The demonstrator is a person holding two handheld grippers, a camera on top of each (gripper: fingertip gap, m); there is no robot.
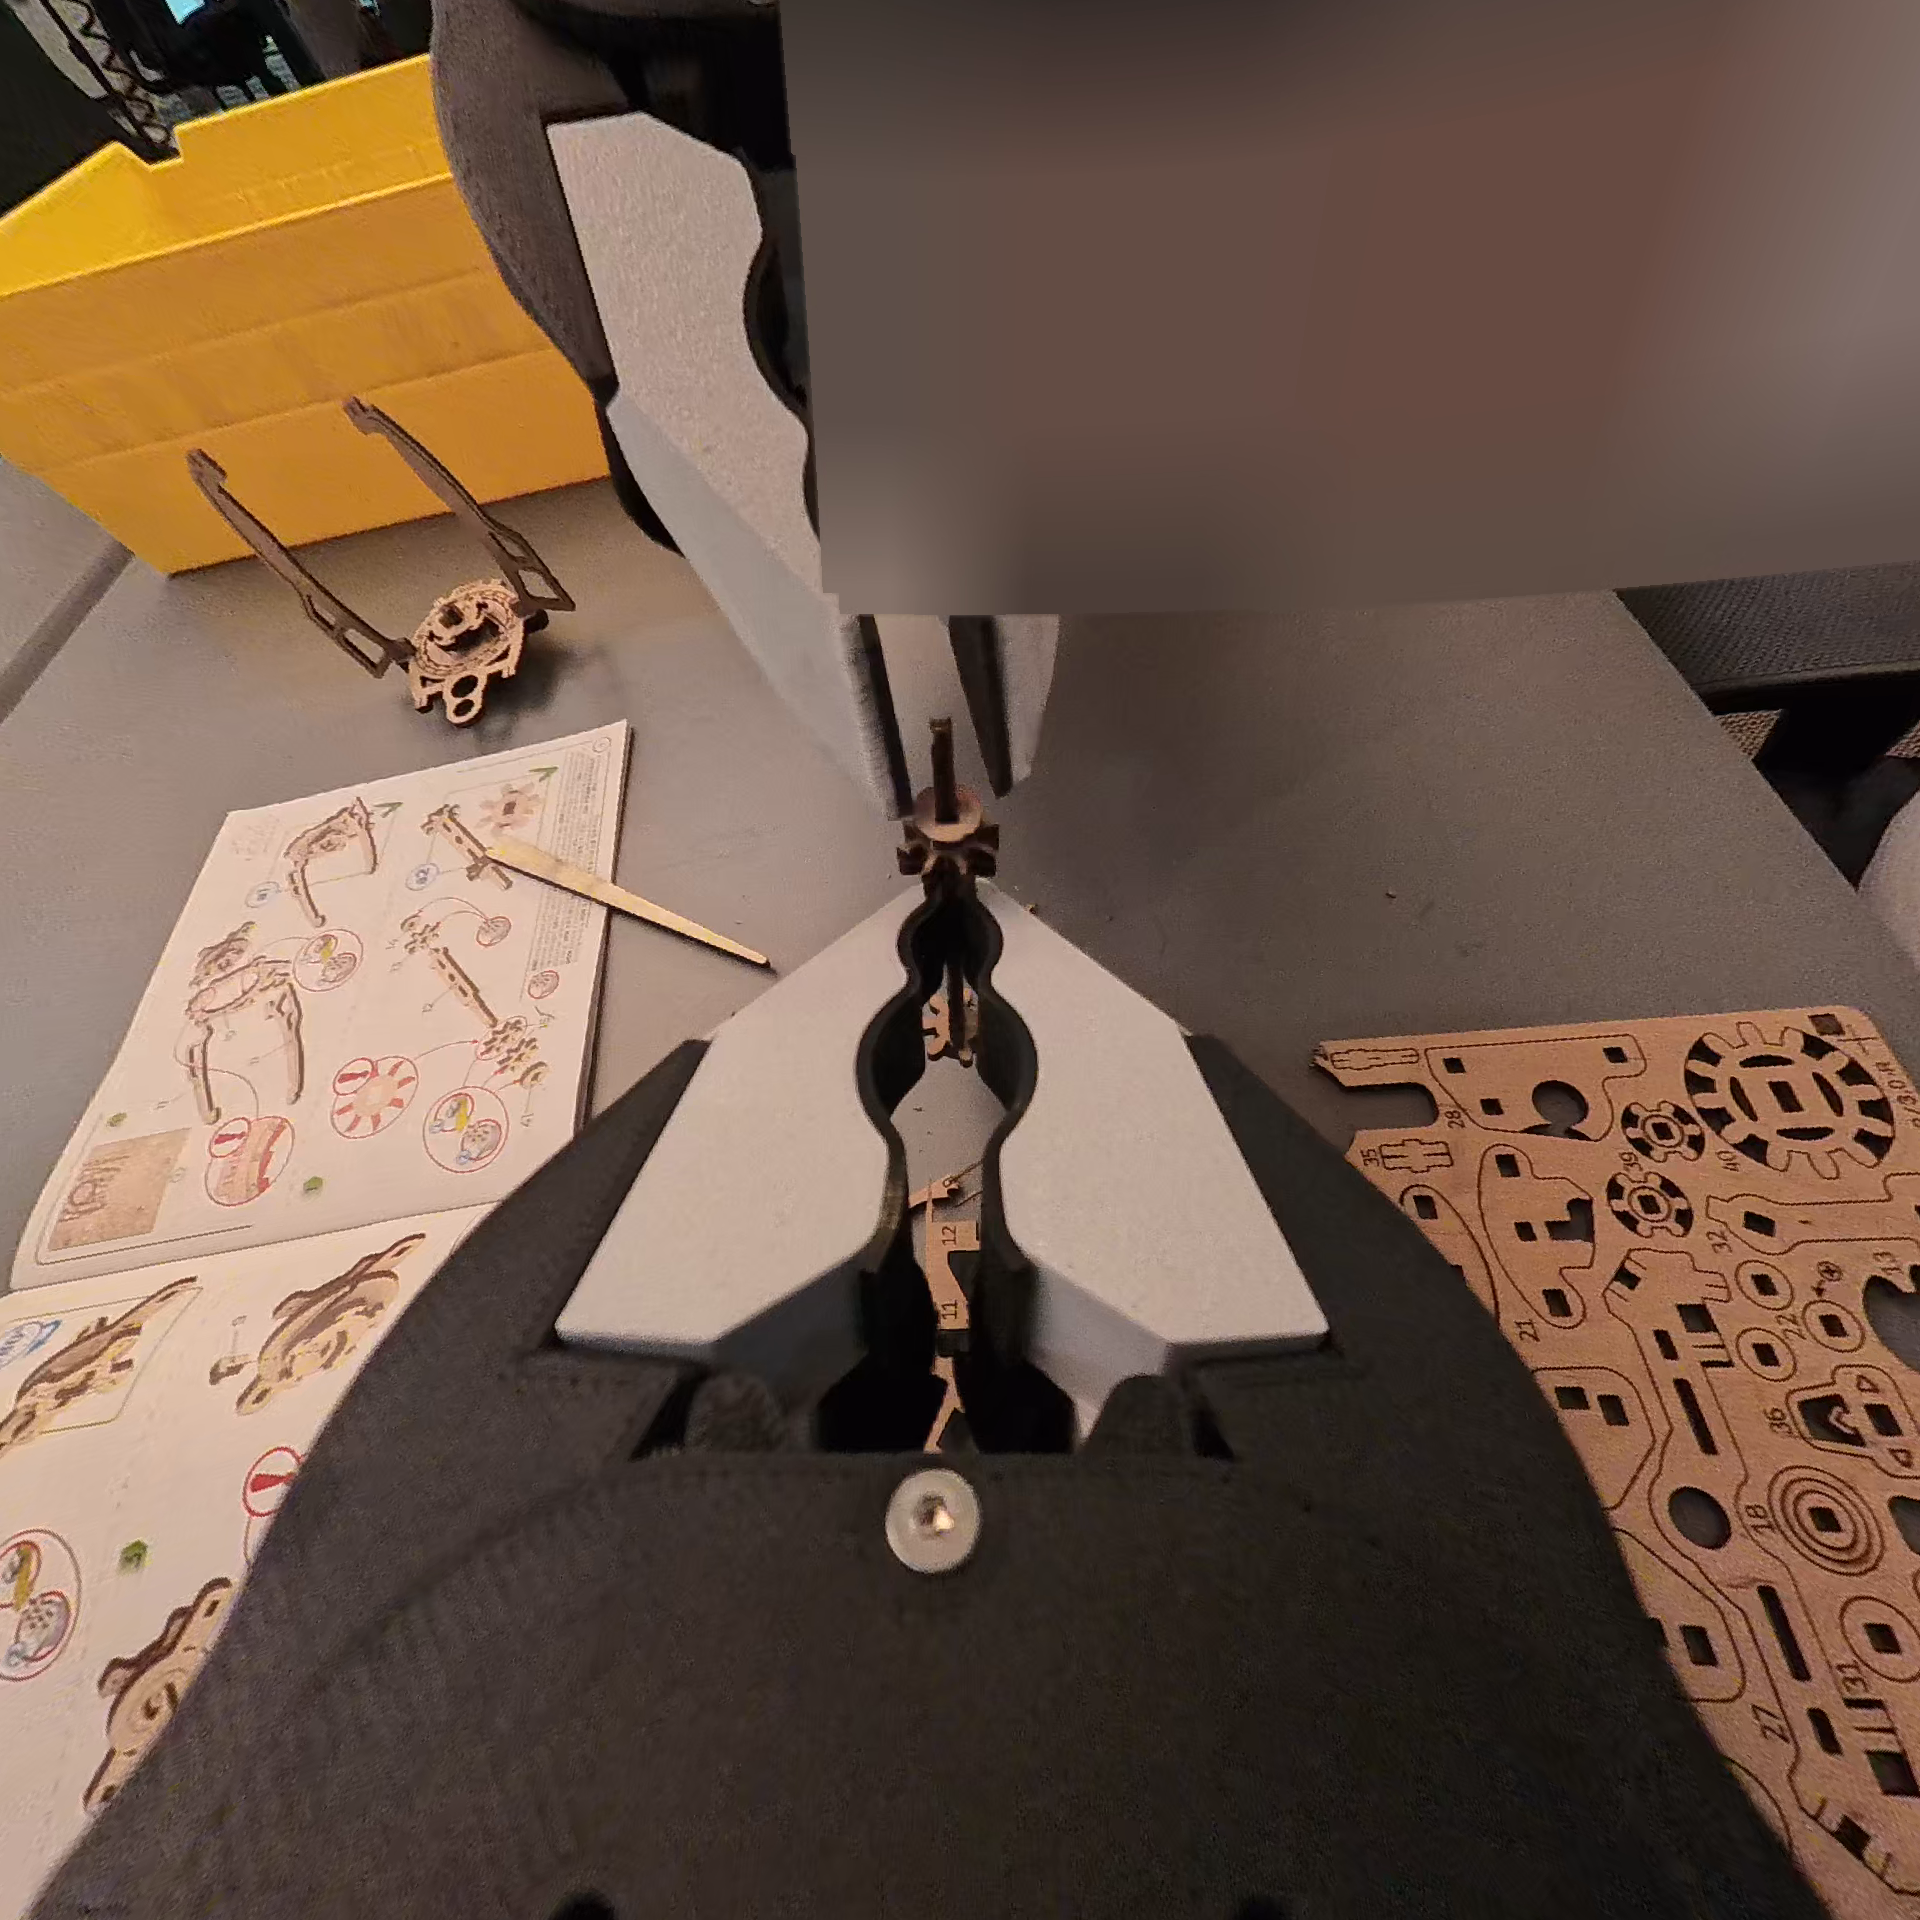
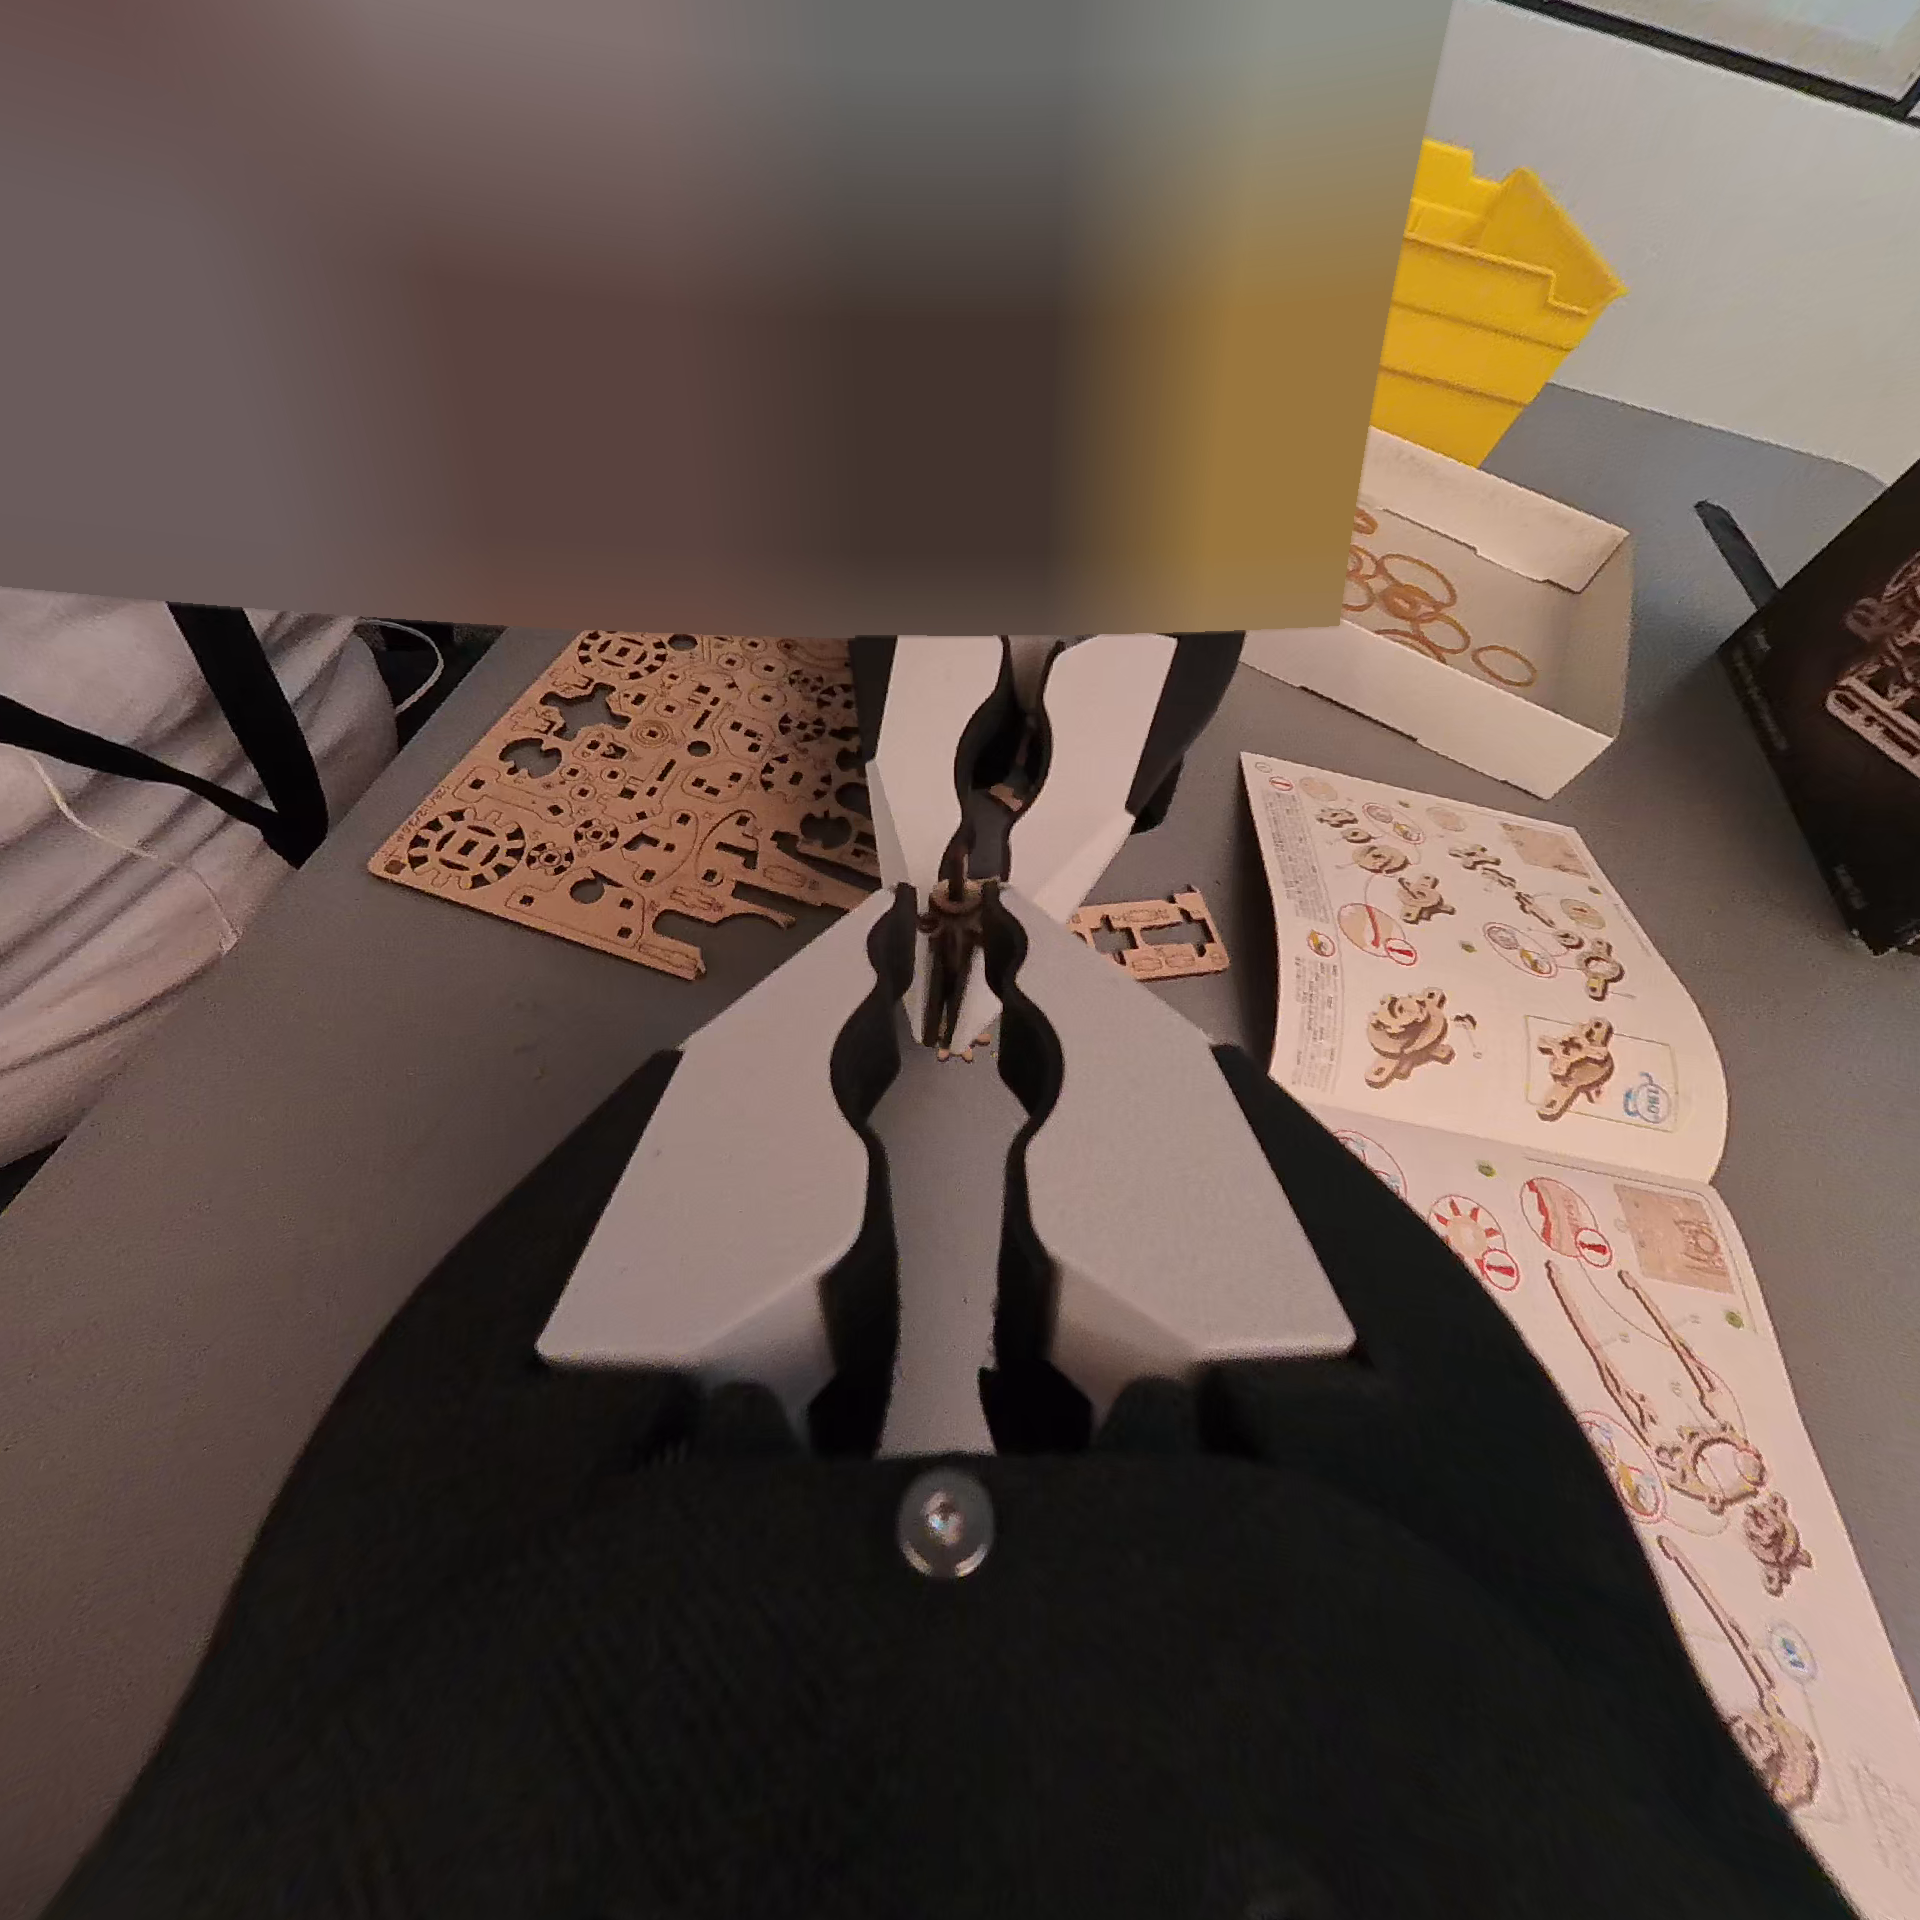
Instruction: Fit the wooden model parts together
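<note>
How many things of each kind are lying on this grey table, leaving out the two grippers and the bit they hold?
Yellow bin: 1
Wooden part sheets: 2
Instruction booklet: 1
Built wooden assembly: 1
White box of rubber bands: 1
Dark box: 1
Total: 7

Matte black, finely ribbed body on the left gripper (image 1: pixel 948 914), with pale grey wedge fingers (image 1: pixel 790 1132) lined by wavy black inner edges. Same build on the right gripper (image 2: pixel 951 914). One silver screw (image 1: pixel 932 1519) at lower centre of each frame.
</note>
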